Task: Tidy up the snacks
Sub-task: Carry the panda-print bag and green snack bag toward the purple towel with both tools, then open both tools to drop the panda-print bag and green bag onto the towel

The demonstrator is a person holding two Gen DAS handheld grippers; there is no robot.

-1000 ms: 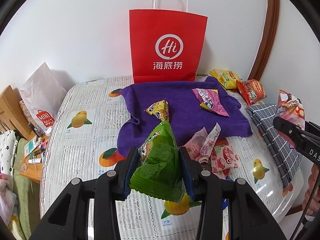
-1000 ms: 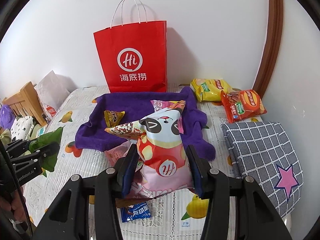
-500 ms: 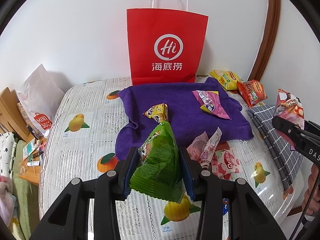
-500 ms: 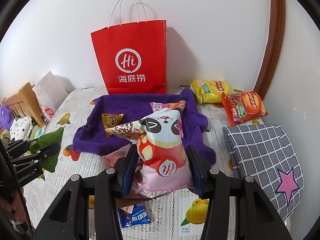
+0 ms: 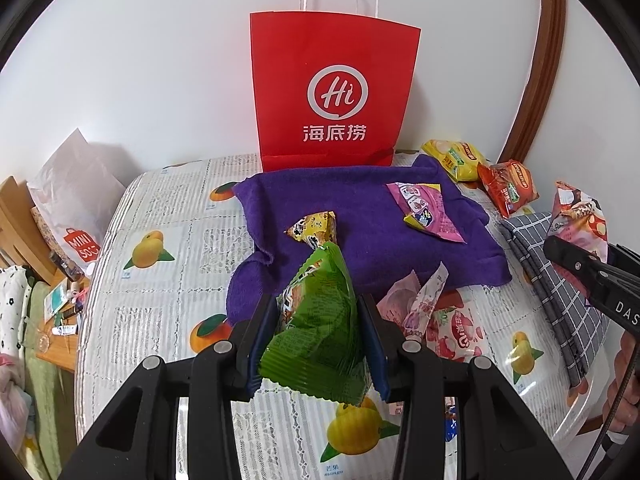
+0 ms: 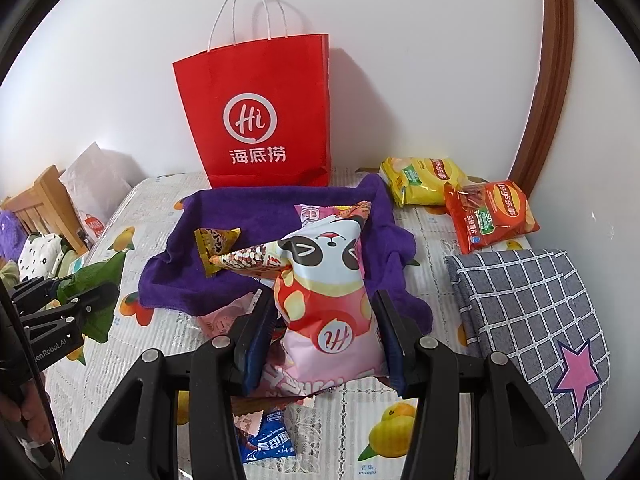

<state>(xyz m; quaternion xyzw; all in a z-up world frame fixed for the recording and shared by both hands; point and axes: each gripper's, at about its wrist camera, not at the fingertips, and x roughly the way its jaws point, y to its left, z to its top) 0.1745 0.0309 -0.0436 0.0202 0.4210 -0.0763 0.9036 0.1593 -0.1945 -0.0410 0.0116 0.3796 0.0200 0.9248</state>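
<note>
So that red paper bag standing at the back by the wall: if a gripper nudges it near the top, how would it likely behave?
The red paper bag stands tall on a narrow base, so it would probably tip rather than slide. Its creased paper sides look thin, so they may buckle under a push. It rests on a soft purple towel edge, likely unsteady footing.

From my left wrist view the right gripper point(image 5: 576, 264) is cut off at the right edge. My panda snack bag point(image 6: 328, 300) hides part of the pink packet point(image 6: 310, 212) mid-frame, and the blue wrapper point(image 6: 268, 446) sits half-covered at the bottom.
</note>
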